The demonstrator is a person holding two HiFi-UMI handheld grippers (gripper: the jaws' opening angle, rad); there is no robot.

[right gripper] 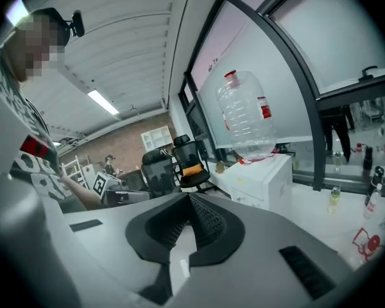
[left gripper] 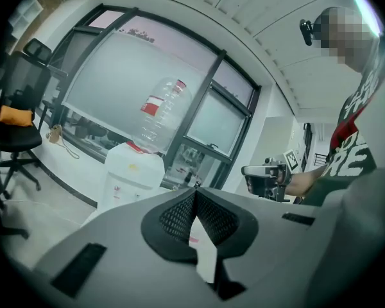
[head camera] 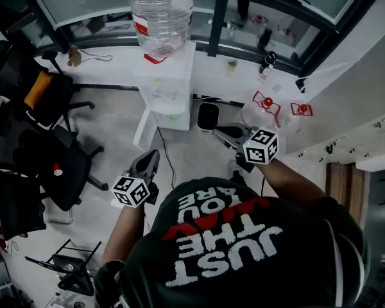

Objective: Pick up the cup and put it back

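step: approach | L claw (head camera: 151, 156) jaws together, empty | R claw (head camera: 218, 132) jaws together, empty | cup: not made out, maybe among clear red-marked things (head camera: 267, 104) on surface (head camera: 244, 82) ahead-right of R claw | do: locate 1st, open R claw early, grip mid-wall, keep upright

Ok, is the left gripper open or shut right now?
Shut. In the left gripper view, the left gripper has its two black meshed pads meeting at the tips, and nothing is caught between them.
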